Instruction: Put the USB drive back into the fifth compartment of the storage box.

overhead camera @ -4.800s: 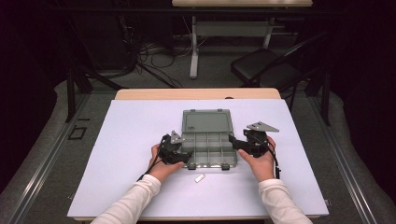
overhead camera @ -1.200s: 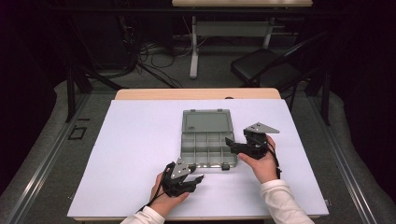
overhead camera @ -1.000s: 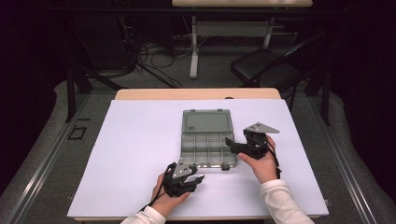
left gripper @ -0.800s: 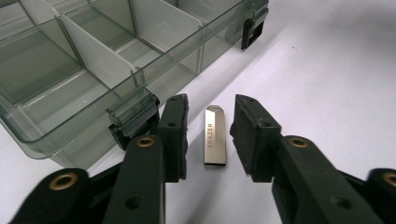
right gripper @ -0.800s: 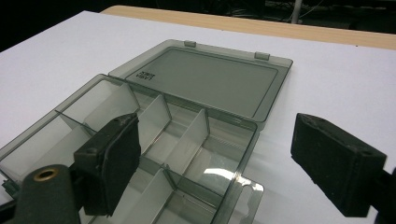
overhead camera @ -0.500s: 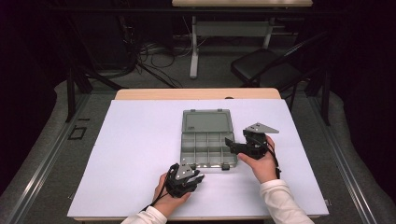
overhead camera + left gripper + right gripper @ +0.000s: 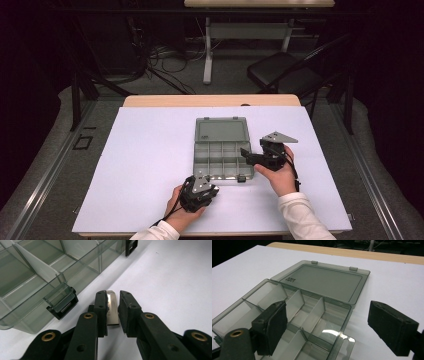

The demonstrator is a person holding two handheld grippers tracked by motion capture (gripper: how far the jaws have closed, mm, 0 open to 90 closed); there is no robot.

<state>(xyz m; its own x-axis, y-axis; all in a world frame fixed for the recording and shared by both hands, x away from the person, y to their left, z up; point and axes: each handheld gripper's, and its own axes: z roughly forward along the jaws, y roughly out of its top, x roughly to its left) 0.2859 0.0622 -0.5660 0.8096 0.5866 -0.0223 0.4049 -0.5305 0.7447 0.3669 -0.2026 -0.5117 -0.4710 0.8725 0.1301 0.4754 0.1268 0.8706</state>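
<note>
A clear grey organizer box (image 7: 220, 161) lies open on the white table top (image 7: 140, 160), its lid (image 7: 221, 131) folded back flat. In front of the box lies a small flat silver metal piece (image 7: 112, 312). My left gripper (image 7: 113, 296) has just been closing on it, and its pads now touch both long sides. From above, the left gripper (image 7: 212, 189) sits just off the box's front edge, next to a black latch (image 7: 62, 303). My right gripper (image 7: 247, 154) stands wide open at the box's right side. One jaw is over the compartments (image 7: 312, 312), the other over the table.
Free white surface lies left of the box and along the front. The wooden edge of the desk (image 7: 210, 100) runs behind the white top. Beyond it stand a black chair (image 7: 285, 75), another table's legs (image 7: 207, 50) and floor cables (image 7: 160, 60).
The left hand left the box's left side and came to the metal piece in front of it. Its jaws then narrowed around the piece. The right hand stayed put.
</note>
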